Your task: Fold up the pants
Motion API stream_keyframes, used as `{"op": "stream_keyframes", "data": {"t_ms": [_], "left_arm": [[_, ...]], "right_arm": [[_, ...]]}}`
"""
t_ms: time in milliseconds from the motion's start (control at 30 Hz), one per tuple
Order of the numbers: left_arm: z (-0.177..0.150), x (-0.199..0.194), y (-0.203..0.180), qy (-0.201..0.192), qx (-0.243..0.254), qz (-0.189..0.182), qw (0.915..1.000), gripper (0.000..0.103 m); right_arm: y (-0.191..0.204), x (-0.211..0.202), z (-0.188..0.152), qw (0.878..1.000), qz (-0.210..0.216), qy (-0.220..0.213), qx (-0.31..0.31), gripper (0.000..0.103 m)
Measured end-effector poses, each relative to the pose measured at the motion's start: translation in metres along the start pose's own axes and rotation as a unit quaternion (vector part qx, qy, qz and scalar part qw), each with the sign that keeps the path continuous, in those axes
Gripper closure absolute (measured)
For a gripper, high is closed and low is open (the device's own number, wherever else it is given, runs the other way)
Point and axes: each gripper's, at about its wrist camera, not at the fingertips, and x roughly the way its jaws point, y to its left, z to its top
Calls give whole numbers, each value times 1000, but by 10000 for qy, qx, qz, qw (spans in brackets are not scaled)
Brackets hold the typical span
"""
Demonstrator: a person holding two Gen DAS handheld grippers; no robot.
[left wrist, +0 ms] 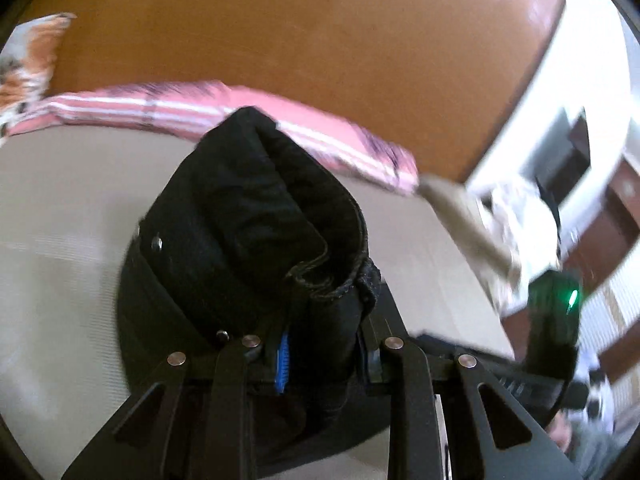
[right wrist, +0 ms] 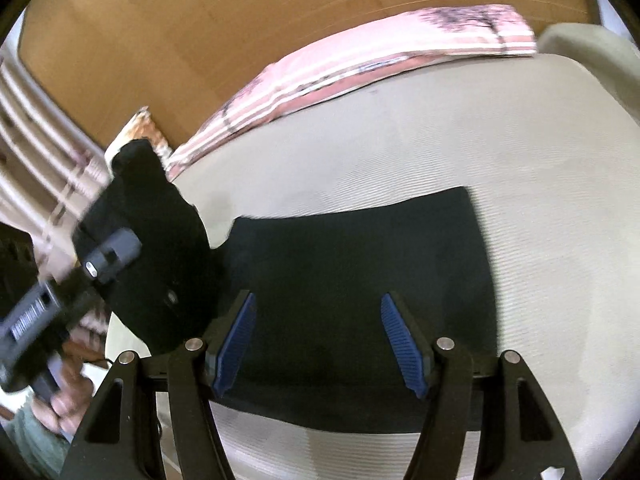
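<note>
- Pants (left wrist: 256, 216), black, bunched at centre frame, clamped between the left gripper (left wrist: 320, 344) fingers.
- Right gripper (right wrist: 318, 340) fingers spread wide above flat pant fabric on the bed (right wrist: 520, 128).

Lighting: bright, even daylight. Glare: sheen on far headboard (left wrist: 340, 40). Blur: motion smear on pink pillow (left wrist: 224, 106), right-side room. Distortion: strong fisheye curvature, dark vignette corners. Black pants (right wrist: 360, 272): detail lost.
</note>
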Motion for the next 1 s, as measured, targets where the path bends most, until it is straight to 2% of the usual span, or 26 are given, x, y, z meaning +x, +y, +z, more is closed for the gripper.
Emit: {"op": "stream_keyframes", "data": {"t_ms": [100, 200, 300, 433, 567, 633, 733, 800, 867, 1000], "left_arm": [[-16, 40, -21, 520, 242, -35, 9983, 77], [-34, 70, -33, 871, 494, 139, 9949, 77], [-47, 88, -35, 1042, 681, 315, 9917, 77], [-52, 94, -50, 1032, 1081, 509, 9875, 74], [-60, 86, -65, 1028, 1384, 460, 9840, 61], [-59, 79, -69, 1028, 1433, 322, 9838, 57], [-53, 56, -70, 968, 1292, -294, 9865, 56], [-48, 43, -72, 835, 1344, -387, 9866, 53], [-40, 29, -67, 599, 1381, -261, 9883, 43], [-25, 14, -33, 338, 1074, 259, 9933, 43]], "right_arm": [[-18, -7, 1, 9997, -51, -75, 207, 40], [-33, -10, 1, 9993, -82, -74, 358, 40], [-43, -10, -3, 9990, -109, -37, 424, 40], [-53, -5, -3, 9986, -46, 58, 522, 40], [-52, -3, -5, 9988, -4, 102, 475, 40], [-52, -1, -5, 9990, 20, 134, 437, 40], [-53, 0, -5, 9988, 78, 171, 450, 40], [-55, 4, -4, 9984, 175, 236, 475, 40], [-58, 10, -3, 9973, 367, 352, 533, 39], [-64, 23, -1, 9935, 748, 559, 646, 39]]}}
